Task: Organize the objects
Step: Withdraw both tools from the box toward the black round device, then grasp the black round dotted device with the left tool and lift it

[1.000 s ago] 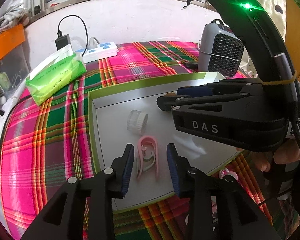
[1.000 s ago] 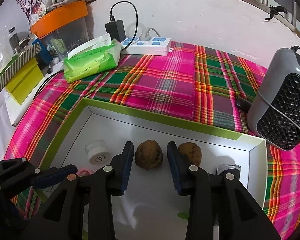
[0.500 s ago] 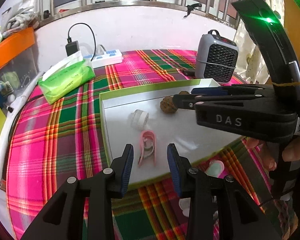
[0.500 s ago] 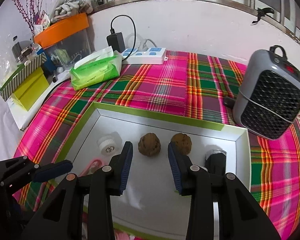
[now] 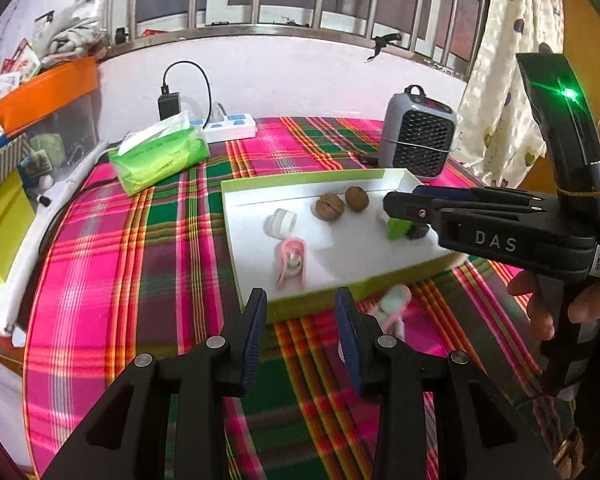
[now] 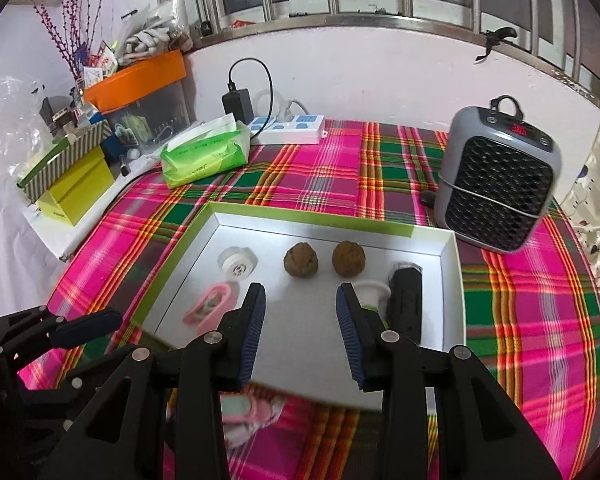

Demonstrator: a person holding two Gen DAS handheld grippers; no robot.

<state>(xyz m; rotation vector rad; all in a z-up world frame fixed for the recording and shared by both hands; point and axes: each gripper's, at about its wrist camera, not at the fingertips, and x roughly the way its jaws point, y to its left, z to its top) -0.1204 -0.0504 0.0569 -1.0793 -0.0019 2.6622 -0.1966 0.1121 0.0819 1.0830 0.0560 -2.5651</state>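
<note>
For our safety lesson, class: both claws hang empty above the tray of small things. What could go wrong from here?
1. The pink item on the cloth lies partly hidden under the right claw, so it may be missed or knocked.
2. The walnuts are round and might roll if the tray is nudged.

Loud pink, green and orange plaid cloth (image 6: 324, 176) covers the surface. White shallow tray with lime-green rim (image 6: 458, 280) holds two brown wrinkly walnuts (image 6: 301, 261), a pink clip (image 6: 210, 308), a black cylinder (image 6: 406, 300).
</note>
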